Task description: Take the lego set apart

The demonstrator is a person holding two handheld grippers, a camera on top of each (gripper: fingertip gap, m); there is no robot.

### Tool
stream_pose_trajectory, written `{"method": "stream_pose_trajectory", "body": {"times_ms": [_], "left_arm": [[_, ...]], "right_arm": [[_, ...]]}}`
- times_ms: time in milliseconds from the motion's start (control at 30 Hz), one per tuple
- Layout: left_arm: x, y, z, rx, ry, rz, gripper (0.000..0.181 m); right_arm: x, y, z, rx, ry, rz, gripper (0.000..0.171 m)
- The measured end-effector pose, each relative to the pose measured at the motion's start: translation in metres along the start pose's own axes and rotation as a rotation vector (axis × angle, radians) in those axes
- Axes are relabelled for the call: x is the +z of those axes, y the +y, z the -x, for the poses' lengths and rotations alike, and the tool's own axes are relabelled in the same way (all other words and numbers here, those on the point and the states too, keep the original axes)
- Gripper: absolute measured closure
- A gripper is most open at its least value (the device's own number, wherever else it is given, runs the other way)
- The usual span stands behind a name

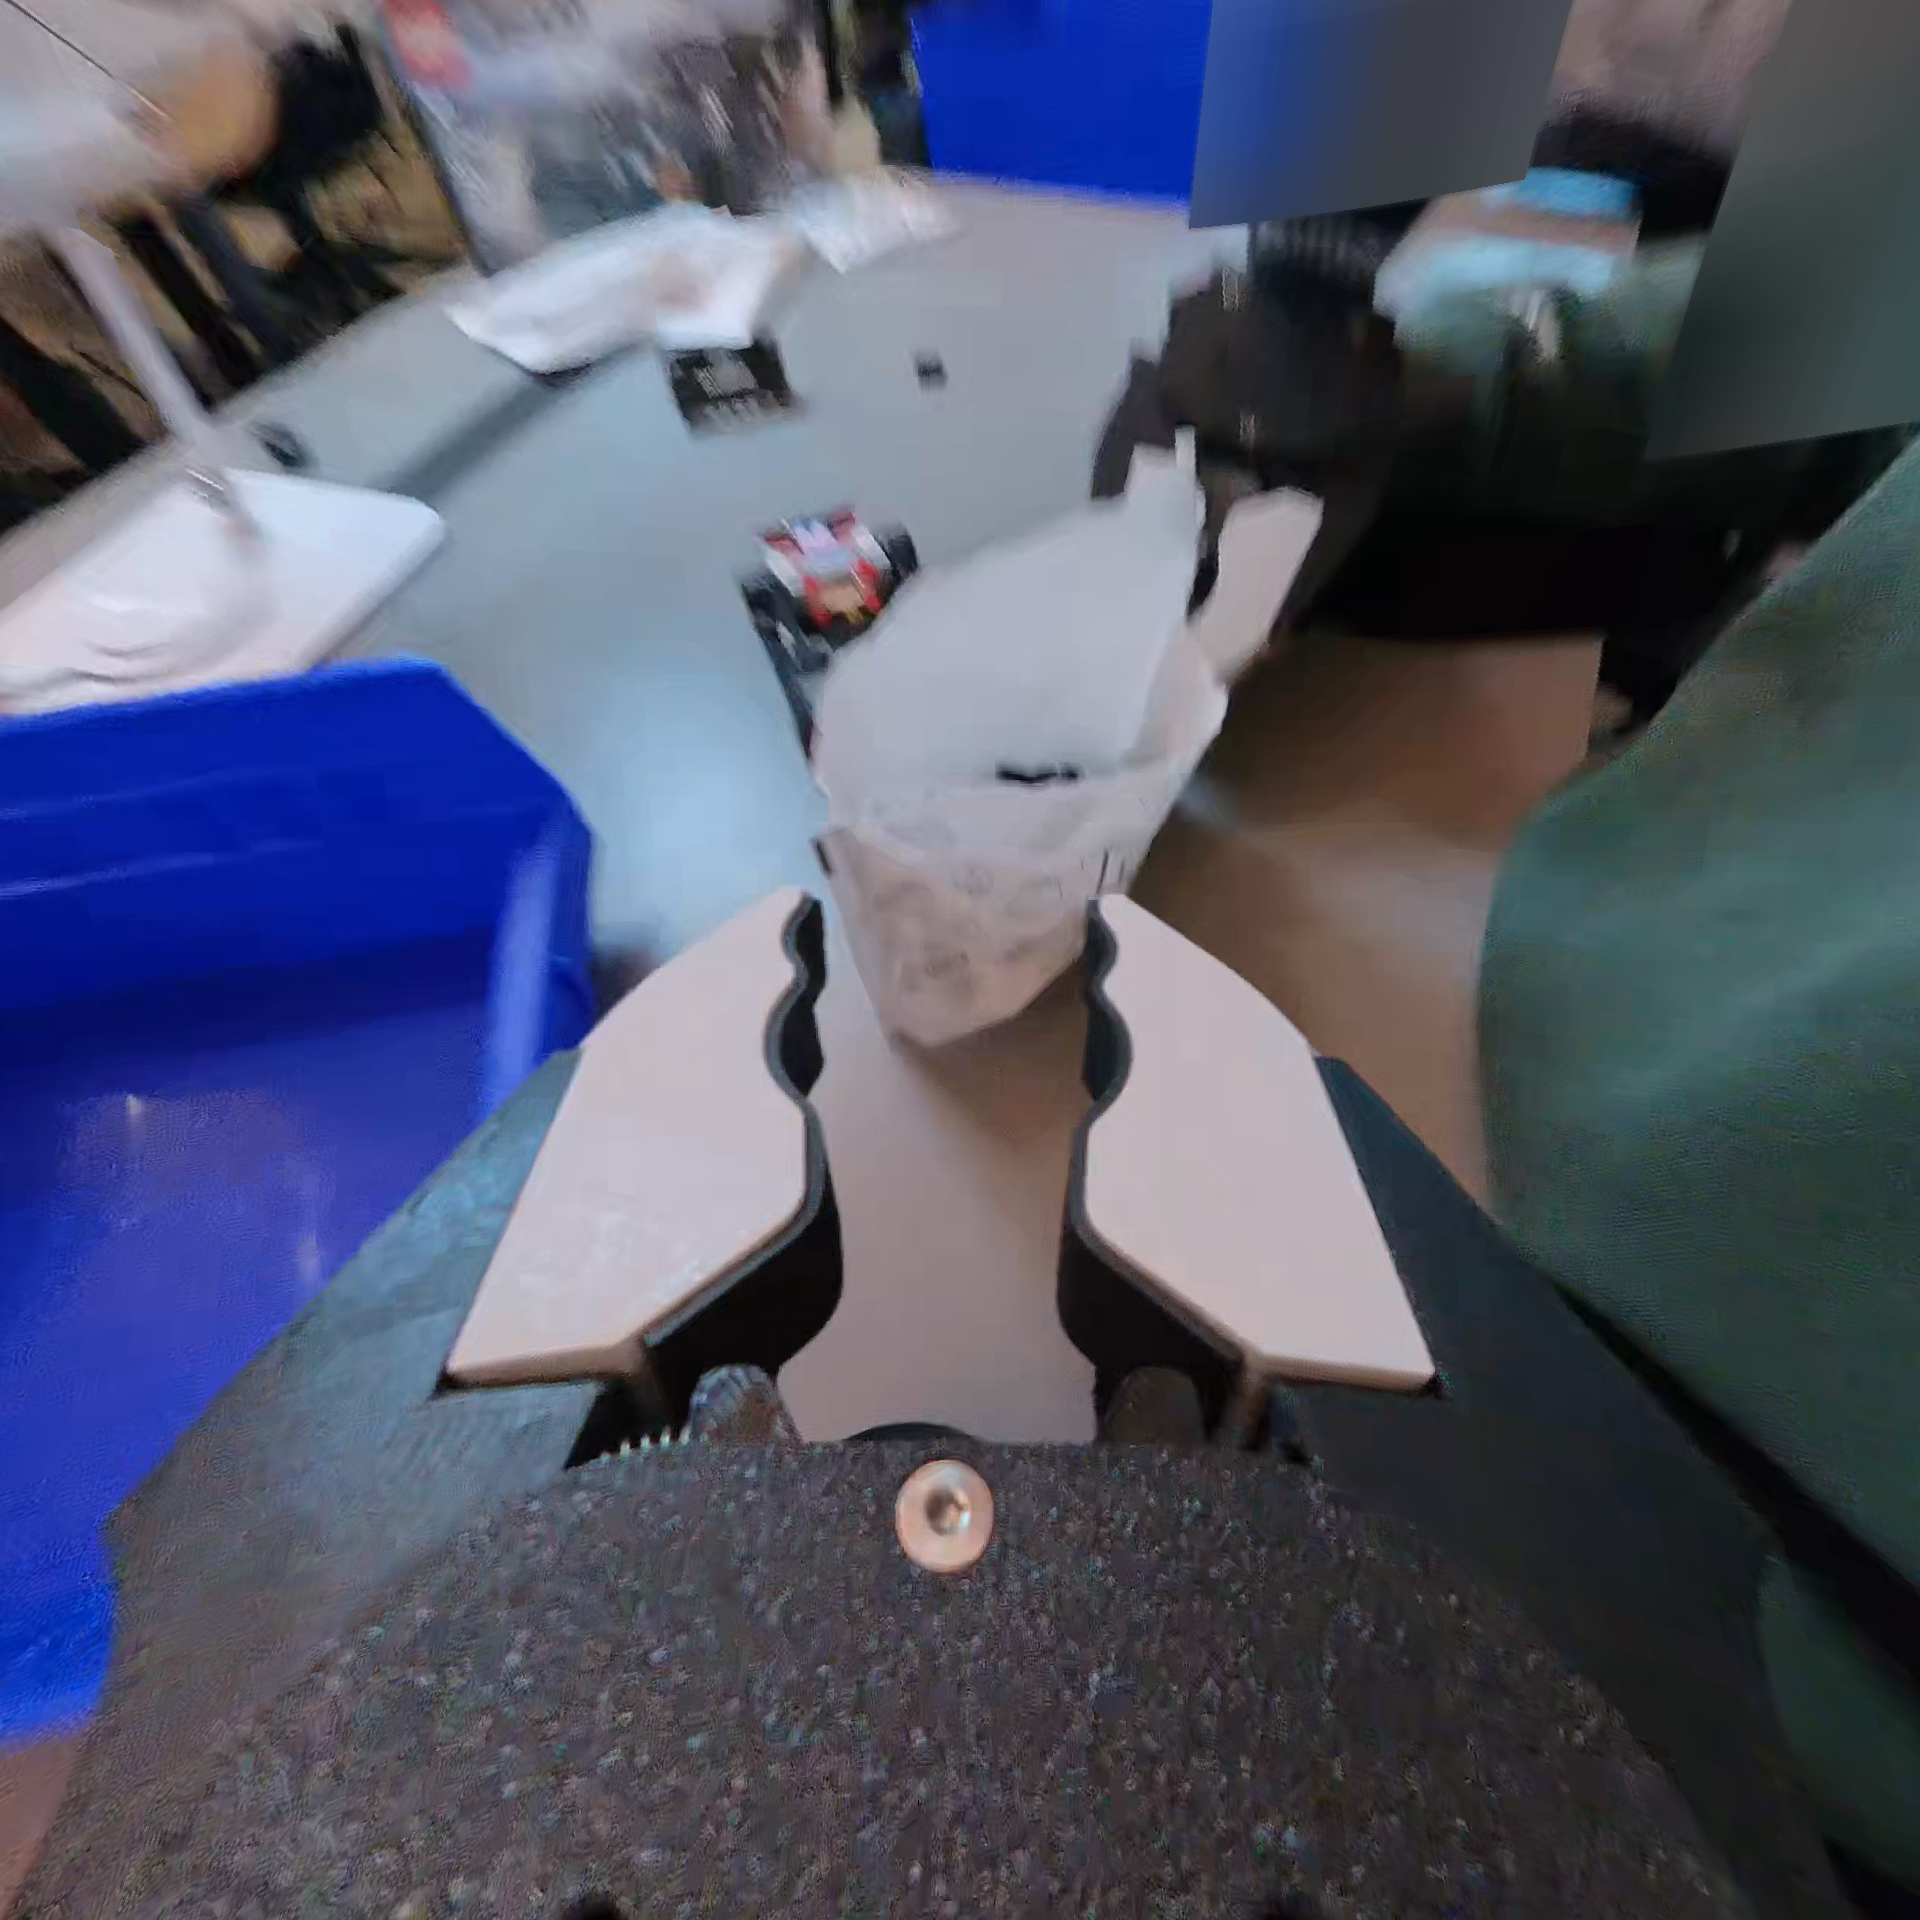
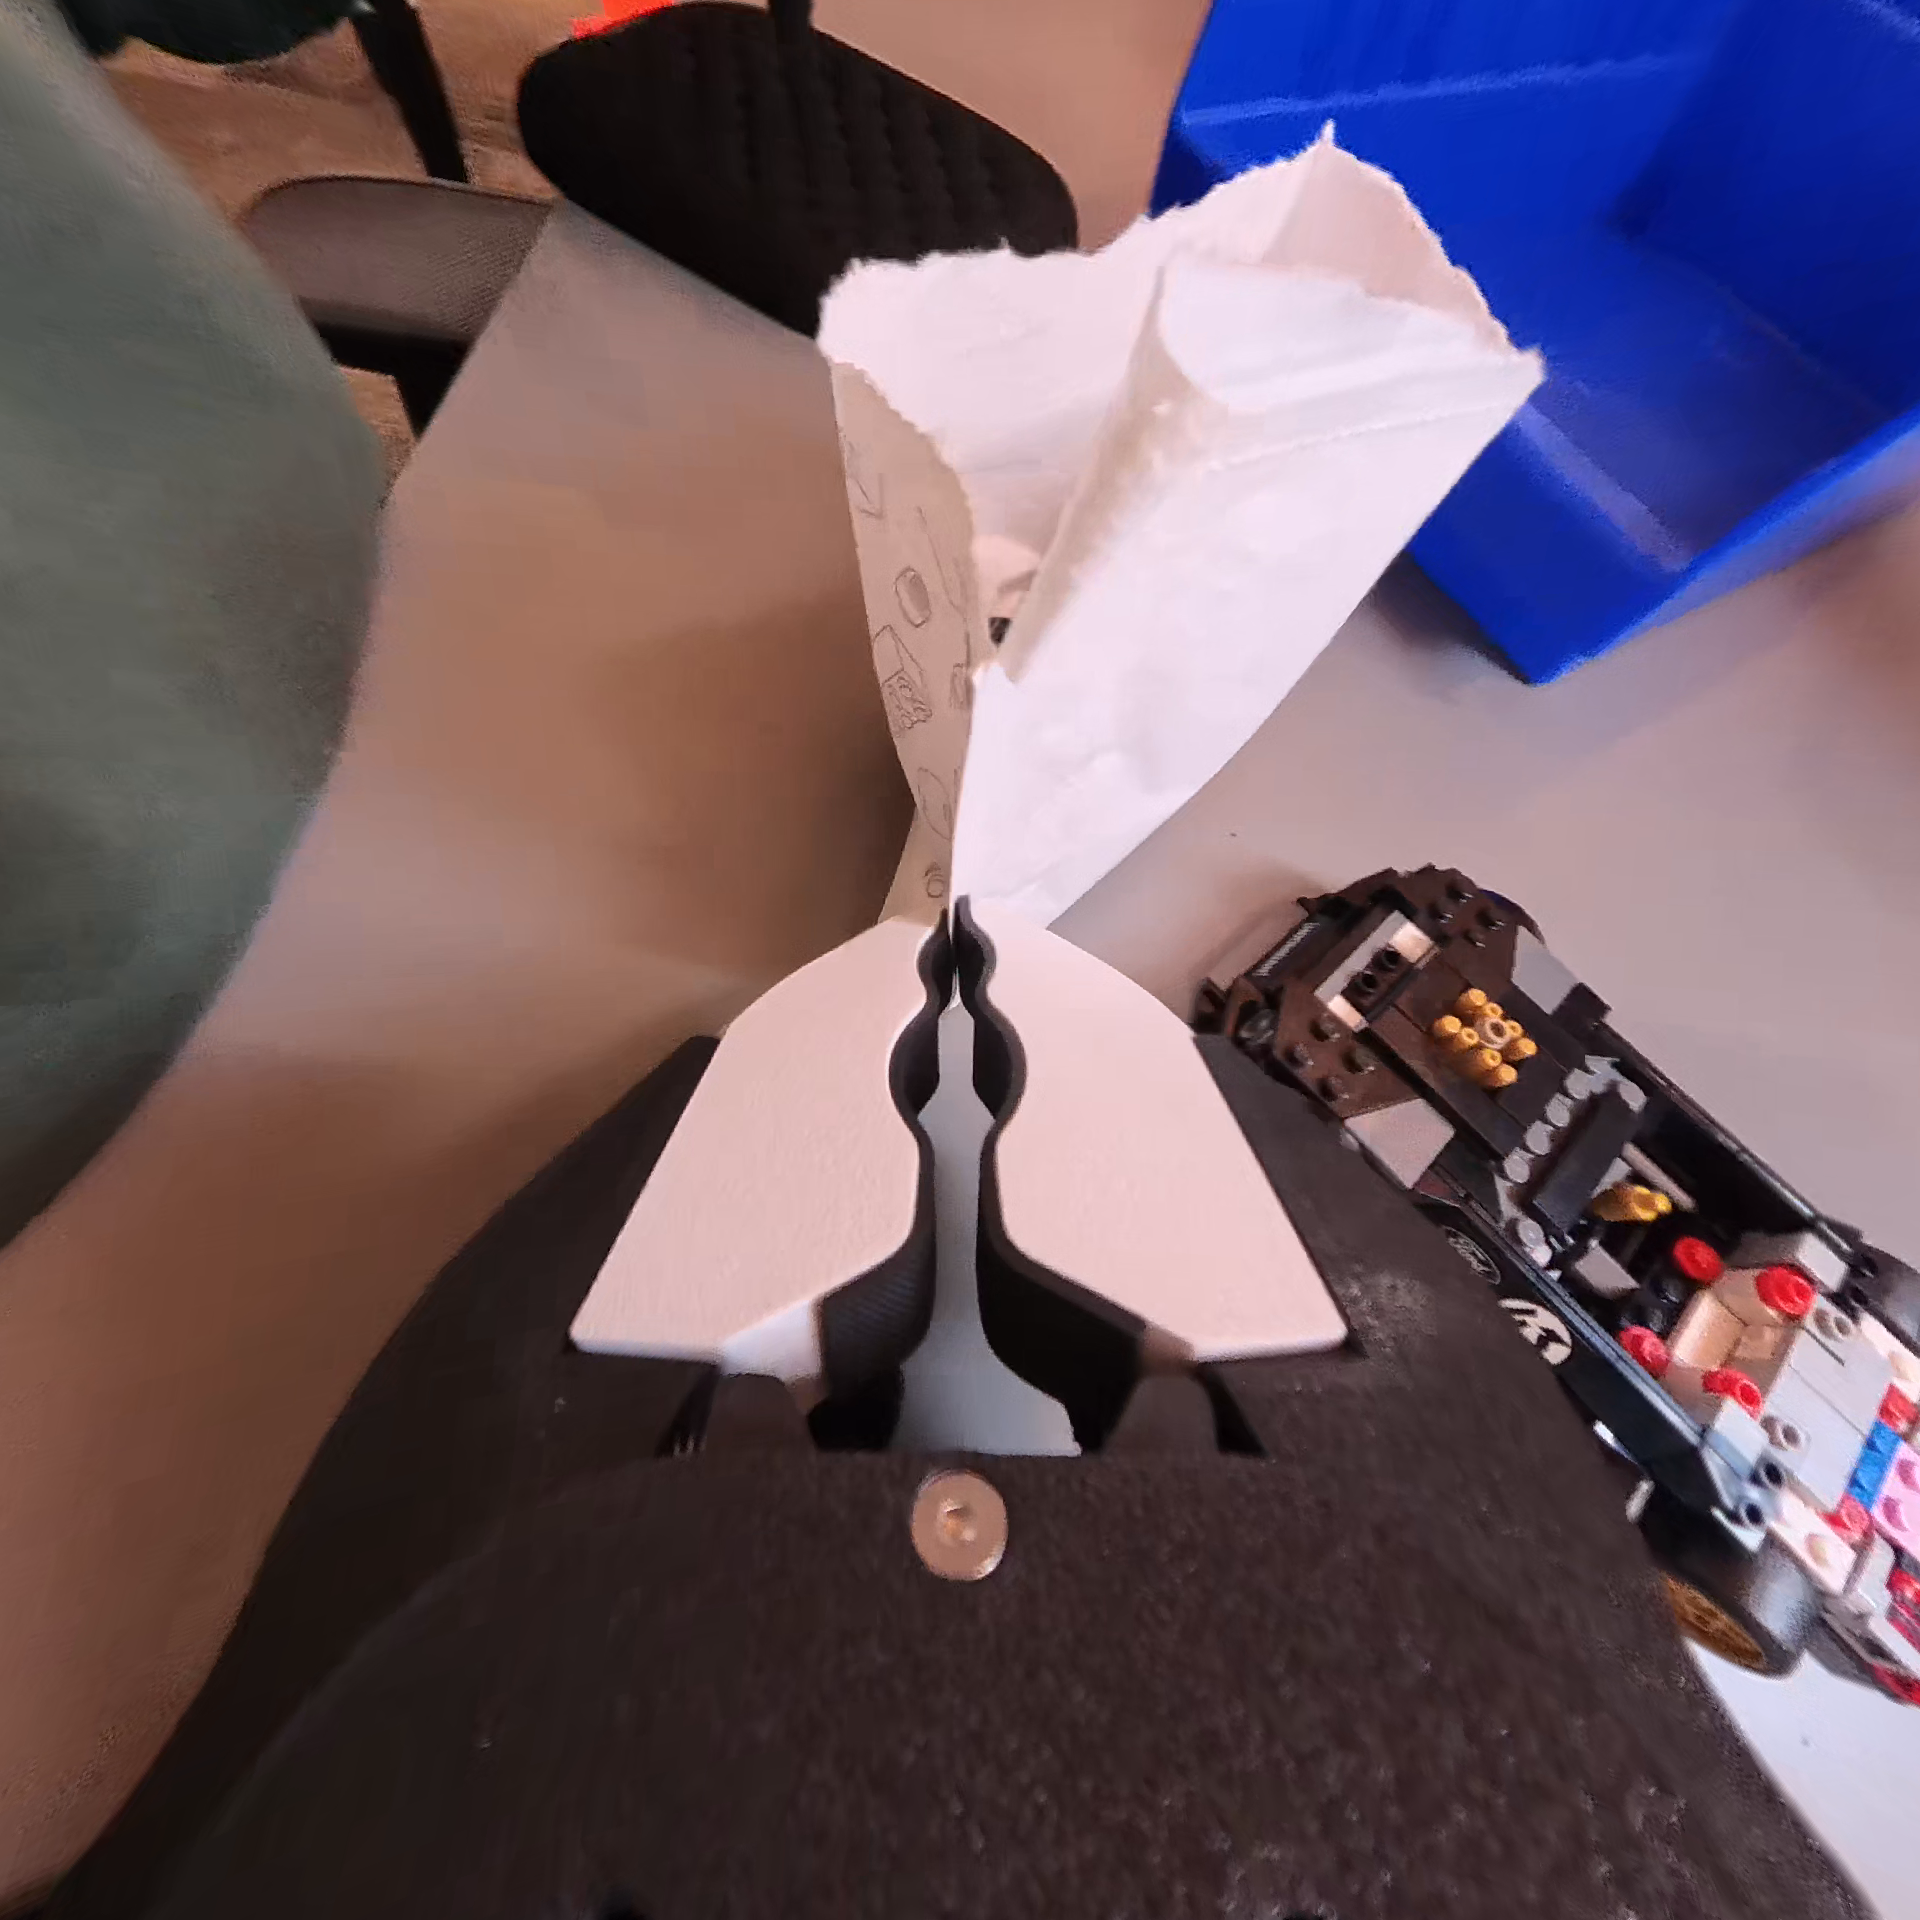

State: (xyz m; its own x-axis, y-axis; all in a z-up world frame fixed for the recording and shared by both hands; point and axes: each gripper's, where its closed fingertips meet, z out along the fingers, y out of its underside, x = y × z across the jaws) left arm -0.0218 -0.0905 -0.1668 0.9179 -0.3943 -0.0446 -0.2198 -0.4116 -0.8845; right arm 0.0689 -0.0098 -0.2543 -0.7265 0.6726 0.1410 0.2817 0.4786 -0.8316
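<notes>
While the right tool (image 2: 954, 914) pinches a white paper bag (image 2: 1143, 499) aloft off the counter (image 2: 1455, 810) edge, the left tool (image 1: 951, 935) gapes released beneath it, the lego car (image 2: 1621, 1247) untouched.

left gripper (image 1: 951, 914) fingers spread apart, right gripper (image 2: 954, 920) fingers pinched.

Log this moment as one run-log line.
right gripper: shut on paper bag | left gripper: open | lego car: on table, untouched
</notes>
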Motion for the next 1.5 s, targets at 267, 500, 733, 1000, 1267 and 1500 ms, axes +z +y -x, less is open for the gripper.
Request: {"method": "stream_pose_trajectory", "body": {"times_ms": [267, 500, 733, 1000, 1267, 1500], "left_arm": [[0.078, 0.044, -0.012, 0.006, 0.220, 0.132, 0.114], [0.095, 0.040, -0.029, 0.123, 0.443, 0.123, 0.178], [0.081, 0.025, -0.024, 0.195, 0.364, 0.048, 0.180], [0.089, 0.035, -0.031, 0.234, 0.375, 0.020, 0.180], [0.088, 0.029, -0.042, 0.315, 0.377, -0.045, 0.180], [0.098, 0.042, -0.035, 0.207, 0.357, 0.041, 0.100]], "right_arm": [[-0.019, 0.003, 0.013, -0.076, -0.047, -0.040, 0.171], [-0.028, 0.019, 0.006, -0.038, -0.021, 0.022, 0.171], [-0.051, 0.017, -0.009, 0.132, -0.022, -0.048, 0.171], [-0.042, 0.033, -0.007, 0.129, 0.009, 0.054, 0.170], [-0.020, 0.027, -0.009, 0.051, 0.091, 0.098, 0.155], [-0.031, 0.016, -0.015, 0.049, 0.119, 0.024, 0.171]]}}
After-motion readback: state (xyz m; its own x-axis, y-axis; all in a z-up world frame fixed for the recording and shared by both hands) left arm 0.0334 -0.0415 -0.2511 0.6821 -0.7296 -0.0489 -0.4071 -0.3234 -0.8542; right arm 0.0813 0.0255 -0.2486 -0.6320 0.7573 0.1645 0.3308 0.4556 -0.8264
